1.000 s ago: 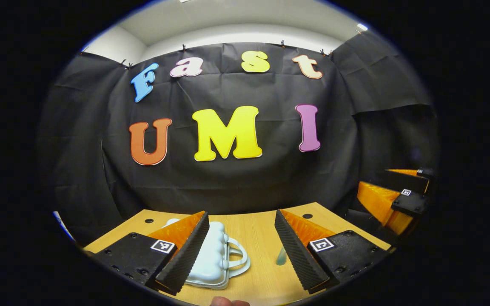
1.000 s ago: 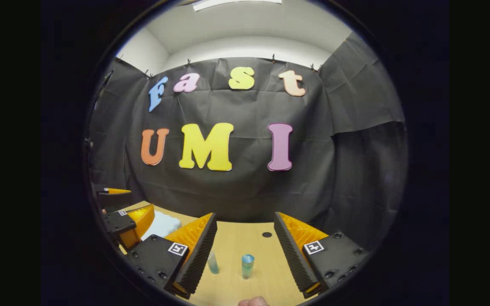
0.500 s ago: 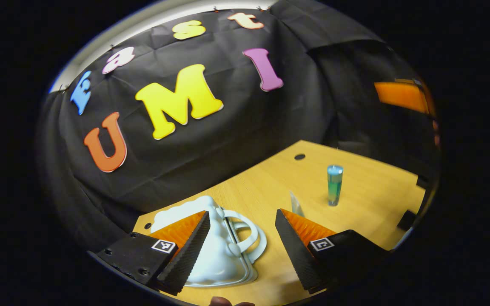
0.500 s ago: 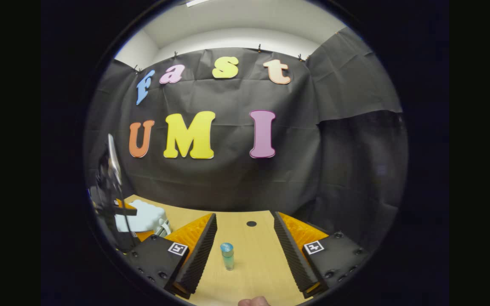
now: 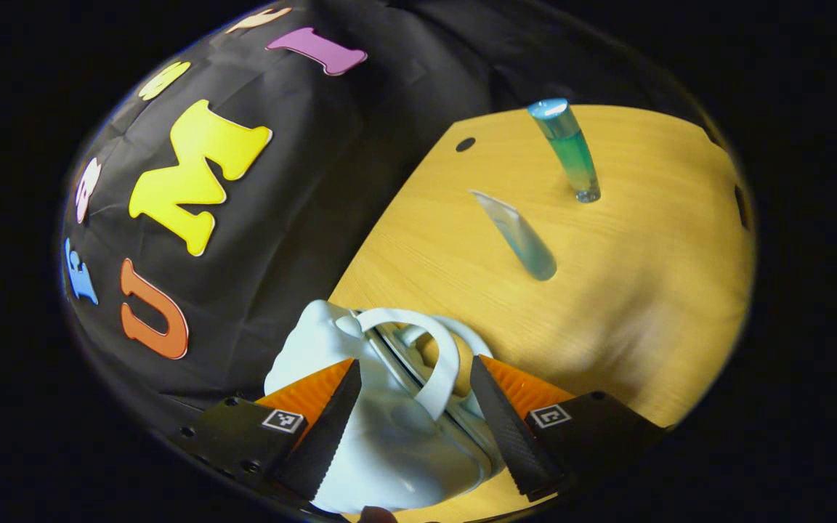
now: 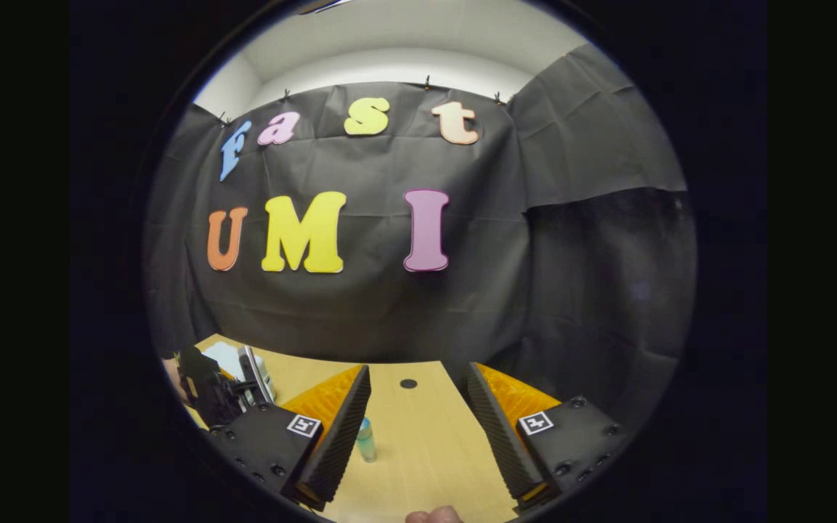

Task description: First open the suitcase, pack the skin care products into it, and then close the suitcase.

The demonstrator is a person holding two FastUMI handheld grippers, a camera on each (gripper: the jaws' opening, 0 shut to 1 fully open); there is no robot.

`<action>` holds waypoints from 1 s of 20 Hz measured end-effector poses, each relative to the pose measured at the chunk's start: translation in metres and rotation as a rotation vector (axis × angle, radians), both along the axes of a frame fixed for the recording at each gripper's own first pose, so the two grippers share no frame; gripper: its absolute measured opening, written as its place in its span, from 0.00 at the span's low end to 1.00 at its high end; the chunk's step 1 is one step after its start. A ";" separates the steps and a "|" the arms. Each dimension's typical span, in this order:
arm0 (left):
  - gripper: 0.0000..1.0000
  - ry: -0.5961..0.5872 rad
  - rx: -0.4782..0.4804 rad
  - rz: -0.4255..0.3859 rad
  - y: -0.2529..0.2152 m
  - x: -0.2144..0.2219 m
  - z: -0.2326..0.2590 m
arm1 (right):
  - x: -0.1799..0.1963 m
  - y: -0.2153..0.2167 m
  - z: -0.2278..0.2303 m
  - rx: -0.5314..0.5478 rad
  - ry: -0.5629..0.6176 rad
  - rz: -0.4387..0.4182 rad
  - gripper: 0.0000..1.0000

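A small pale blue suitcase (image 5: 389, 443) lies shut on the wooden table (image 5: 644, 305). My left gripper (image 5: 415, 436) is open and tilted over it, with the white carry handles (image 5: 437, 363) rising between its two fingers. Farther off stand a blue-capped green bottle (image 5: 571, 152) and a pale blue tube (image 5: 519, 236). In the right gripper view my right gripper (image 6: 418, 443) hangs open above the table. The green bottle (image 6: 366, 439) stands just beside its left finger. The left gripper (image 6: 208, 385) shows at the far left, over the suitcase (image 6: 224, 356).
The table top has a round cable hole (image 5: 465, 144) near its back edge, also seen as the hole (image 6: 408, 383) in the right gripper view. Black cloth walls close the booth behind and to the sides. A thumb (image 6: 429, 516) shows at the bottom.
My left gripper has rolled and dropped onto the suitcase, so the handles now stand between its fingers. The right gripper drifted right; the bottle slid toward its left finger.
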State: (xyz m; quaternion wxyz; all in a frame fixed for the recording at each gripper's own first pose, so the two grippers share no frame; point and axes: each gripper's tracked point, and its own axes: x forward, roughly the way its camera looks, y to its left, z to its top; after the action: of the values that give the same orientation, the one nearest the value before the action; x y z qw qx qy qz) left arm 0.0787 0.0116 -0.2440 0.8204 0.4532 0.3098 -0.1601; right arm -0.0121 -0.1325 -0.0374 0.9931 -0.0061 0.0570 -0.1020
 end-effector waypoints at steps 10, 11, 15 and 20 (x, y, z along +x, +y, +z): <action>0.59 0.119 0.126 -0.005 0.003 0.012 -0.031 | -0.005 -0.008 -0.005 0.044 0.017 -0.061 0.80; 0.40 0.124 0.122 -0.008 0.001 0.010 -0.031 | -0.007 -0.007 -0.004 0.037 0.015 -0.060 0.80; 0.18 0.035 0.112 -0.035 -0.003 0.019 -0.008 | -0.010 -0.003 -0.007 0.039 0.025 -0.059 0.80; 0.04 -0.061 0.003 0.021 0.010 0.023 0.040 | -0.010 0.017 -0.003 0.040 0.005 -0.030 0.80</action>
State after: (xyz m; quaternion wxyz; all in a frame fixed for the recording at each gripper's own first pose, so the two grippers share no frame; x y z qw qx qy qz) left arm 0.1021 0.0216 -0.2035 0.8304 0.4557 0.2896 -0.1372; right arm -0.0221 -0.1159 -0.0401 0.9913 0.0144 0.0618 -0.1157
